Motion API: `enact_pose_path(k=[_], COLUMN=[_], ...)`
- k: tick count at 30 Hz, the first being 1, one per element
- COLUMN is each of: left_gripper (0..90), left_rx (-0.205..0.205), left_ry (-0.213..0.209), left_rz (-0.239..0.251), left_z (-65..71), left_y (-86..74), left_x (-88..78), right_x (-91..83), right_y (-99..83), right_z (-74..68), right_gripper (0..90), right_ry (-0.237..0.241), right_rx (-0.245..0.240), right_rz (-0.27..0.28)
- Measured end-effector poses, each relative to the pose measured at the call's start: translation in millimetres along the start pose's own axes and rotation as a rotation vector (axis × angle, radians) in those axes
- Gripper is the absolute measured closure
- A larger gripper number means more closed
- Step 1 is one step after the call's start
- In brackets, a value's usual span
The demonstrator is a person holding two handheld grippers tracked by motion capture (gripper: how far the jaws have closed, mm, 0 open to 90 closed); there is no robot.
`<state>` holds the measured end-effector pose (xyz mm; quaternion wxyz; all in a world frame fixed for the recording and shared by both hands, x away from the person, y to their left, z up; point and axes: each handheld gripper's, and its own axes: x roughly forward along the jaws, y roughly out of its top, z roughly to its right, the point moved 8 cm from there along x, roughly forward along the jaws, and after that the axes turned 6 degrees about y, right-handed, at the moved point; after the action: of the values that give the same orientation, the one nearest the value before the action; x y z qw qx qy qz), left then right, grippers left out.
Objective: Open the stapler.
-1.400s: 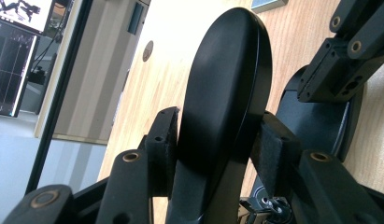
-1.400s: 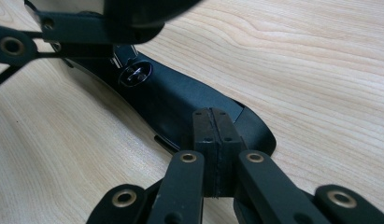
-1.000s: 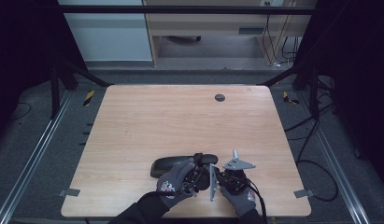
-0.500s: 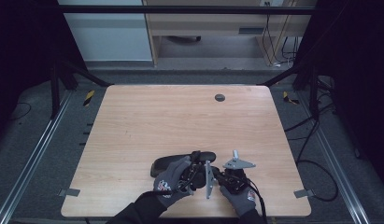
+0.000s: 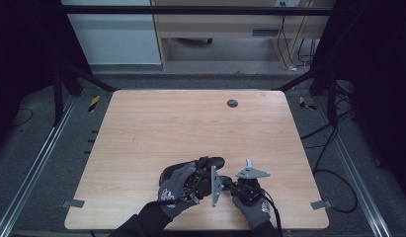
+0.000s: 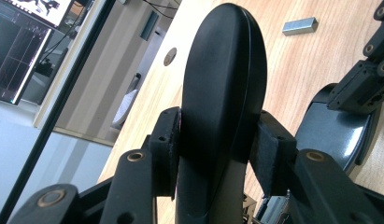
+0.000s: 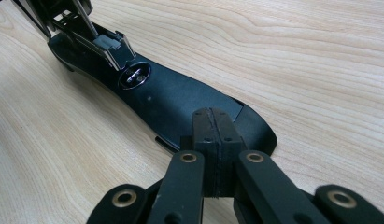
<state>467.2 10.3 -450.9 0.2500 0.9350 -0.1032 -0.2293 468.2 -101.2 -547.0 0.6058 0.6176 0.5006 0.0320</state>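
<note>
The black stapler (image 7: 180, 100) bears no legible writing.

Black stapler (image 7: 171, 100), apparently opened wide

1. The left hand (image 5: 178, 190) and right hand (image 5: 251, 206) wear grey gloves with a small red-white logo.
2. The sleeves are dark.
3. The gripper links are black with brass rivets.
4. A black cable (image 5: 273, 217) trails toward 6 o'clock.

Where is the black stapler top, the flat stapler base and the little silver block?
stapler top (image 6: 224, 88), left gripper view, on its curved black back.
stapler base (image 7: 180, 100), right gripper view, on its flat black middle.
silver block (image 6: 300, 26), left gripper view, on its long side.
</note>
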Motion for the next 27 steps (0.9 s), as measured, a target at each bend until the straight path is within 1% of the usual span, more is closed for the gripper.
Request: enact_pose_path(k=[2, 3, 4, 5, 7, 10, 11, 12, 14, 18, 19, 22, 24, 25, 27], left_gripper=[56.9, 57.0, 57.0, 57.1, 57.2, 57.4, 57.5, 57.5, 57.6, 57.9, 57.9, 58.0, 58.2, 58.3, 58.4], left_rx=[-0.003, -0.012, -0.010, -0.017, -0.015, -0.024, -0.034, -0.032, -0.044, -0.050, -0.062, -0.065, -0.074, -0.085, -0.085], left_ry=[0.001, 0.001, 0.002, 0.002, 0.004, 0.006, 0.007, 0.010, 0.009, 0.011, 0.013, 0.015, 0.018, 0.023, 0.028], left_rz=[0.001, 0.005, 0.003, 0.003, 0.005, 0.006, 0.008, 0.009, 0.011, 0.013, 0.014, 0.015, 0.015, 0.021, 0.020], left_z=[-1.4, -3.4, -4.5, -4.7, -6.4, -8.2, -9.7, -11.2, -12.2, -15.4, -17.3, -19.6, -21.5, -23.0, -24.3], left_y=[-0.2, -0.6, -0.8, -1.1, -1.2, -1.8, -2.2, -2.3, -2.8, -3.4, -4.0, -4.8, -5.5, -5.6, -6.1], left_x=[-0.7, -1.9, -2.7, -3.3, -4.0, -5.2, -6.3, -6.8, -7.6, -9.3, -10.6, -12.1, -13.3, -14.2, -15.4], right_x=[-0.1, -0.1, -0.2, -0.1, -0.3, -0.4, -0.4, -0.2, -0.1, -0.2, -0.2, -0.2, -0.3, -0.4, -0.4], right_y=[0.0, -0.1, -0.1, -0.1, -0.1, -0.1, -0.1, -0.1, 0.0, 0.0, -0.1, -0.1, -0.2, -0.3, -0.4], right_z=[-0.1, 0.0, 0.0, -0.2, -0.5, -0.5, -0.6, -0.1, 0.3, 0.3, 0.3, 0.4, 0.2, 0.2, 0.5], right_gripper=[90.0, 90.0, 90.0, 90.0, 90.0, 90.0, 90.0, 90.0, 90.0, 90.0, 90.0, 90.0, 90.0, 90.0, 90.0], right_ry=[-0.001, -0.001, -0.001, -0.001, 0.002, 0.002, 0.002, -0.001, 0.000, 0.000, 0.000, 0.001, 0.001, 0.002, 0.001], right_rx=[0.002, 0.002, 0.003, 0.006, 0.007, 0.009, 0.010, 0.007, 0.005, 0.006, 0.007, 0.007, 0.010, 0.011, 0.009], right_rz=[0.000, -0.002, -0.003, -0.003, -0.003, -0.003, -0.003, -0.002, -0.002, -0.002, -0.003, -0.003, -0.004, -0.004, -0.005])
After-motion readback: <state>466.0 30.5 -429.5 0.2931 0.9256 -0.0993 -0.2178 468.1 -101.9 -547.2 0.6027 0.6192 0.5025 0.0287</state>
